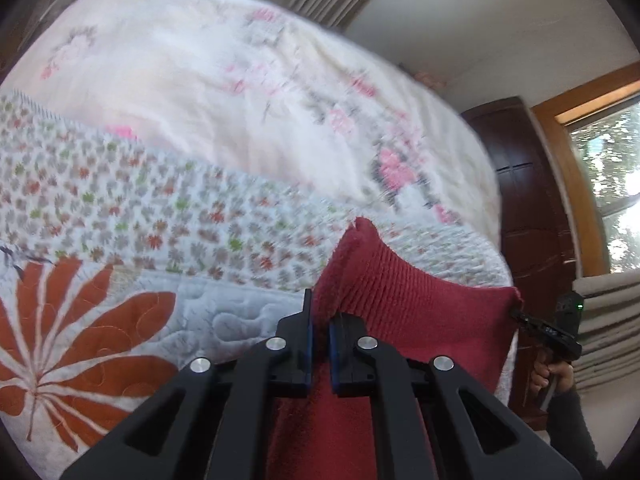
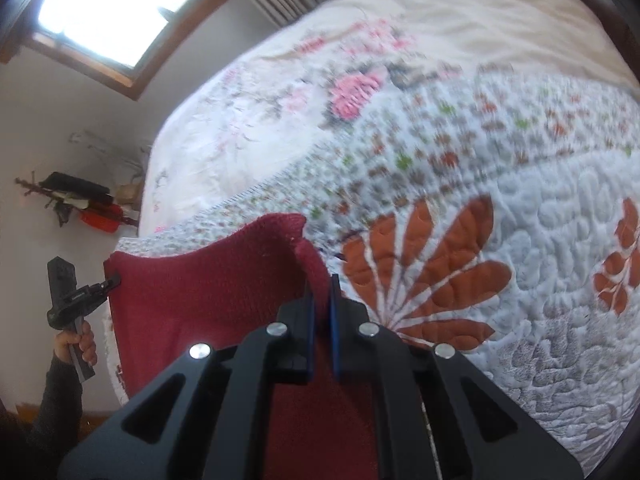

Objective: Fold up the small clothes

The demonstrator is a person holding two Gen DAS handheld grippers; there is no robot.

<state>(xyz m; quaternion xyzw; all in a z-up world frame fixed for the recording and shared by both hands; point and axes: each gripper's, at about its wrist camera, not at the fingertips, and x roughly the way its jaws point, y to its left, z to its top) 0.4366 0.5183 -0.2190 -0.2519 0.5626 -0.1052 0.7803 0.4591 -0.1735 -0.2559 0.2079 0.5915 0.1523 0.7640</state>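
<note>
A dark red knitted garment (image 1: 416, 312) hangs stretched between both grippers above the quilted bed. In the left wrist view my left gripper (image 1: 319, 320) is shut on one top corner of the garment, and the fabric runs down between its blue pads. Far to the right my right gripper (image 1: 520, 315) pinches the other top corner. In the right wrist view my right gripper (image 2: 322, 300) is shut on a bunched corner of the red garment (image 2: 208, 292), and my left gripper (image 2: 114, 280) grips the far corner, held by a hand (image 2: 78, 344).
A white quilt (image 2: 520, 240) with orange leaf shapes and small flowers covers the bed; a cream floral cover (image 1: 208, 80) lies beyond it. A dark wooden cabinet (image 1: 528, 208) and a window (image 1: 612, 184) stand beside the bed. A wall rack with dark and red items (image 2: 86, 204) hangs left.
</note>
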